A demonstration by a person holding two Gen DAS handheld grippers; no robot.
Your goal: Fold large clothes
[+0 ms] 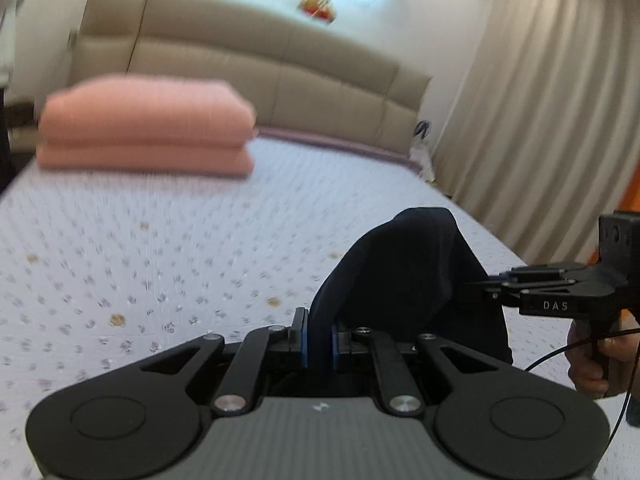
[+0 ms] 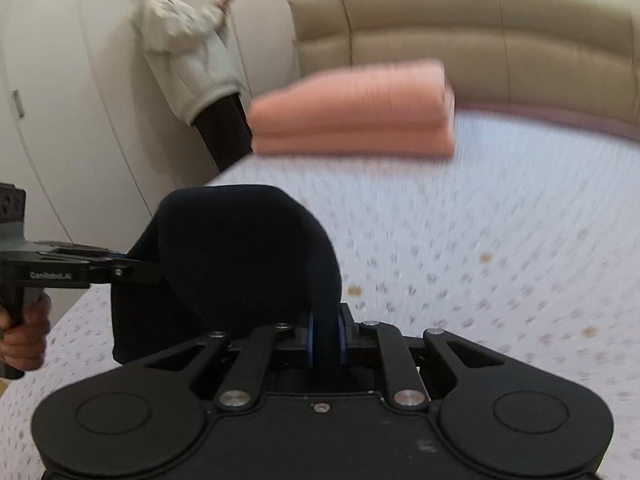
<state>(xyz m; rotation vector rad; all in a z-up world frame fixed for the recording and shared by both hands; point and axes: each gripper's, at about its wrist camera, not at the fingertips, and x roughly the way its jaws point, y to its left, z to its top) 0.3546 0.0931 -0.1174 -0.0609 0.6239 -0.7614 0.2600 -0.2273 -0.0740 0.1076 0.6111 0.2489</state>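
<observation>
Clearly the fold is only starting: the dark garment point(image 1: 404, 276) hangs bunched and lifted off the bed point(image 1: 160, 248), gripped at two spots. The left hand-held gripper point(image 1: 319, 340) is clenched on a band of its fabric, and the right hand-held gripper point(image 2: 326, 340) pinches another. Nothing is laid flat or creased yet, so spreading and every fold remain. Open bedspread stretches ahead, with a folded pink blanket point(image 2: 356, 112) well apart near the headboard point(image 1: 260, 64). A bystander point(image 2: 188, 48) stands against the wall beyond the bed's edge.
</observation>
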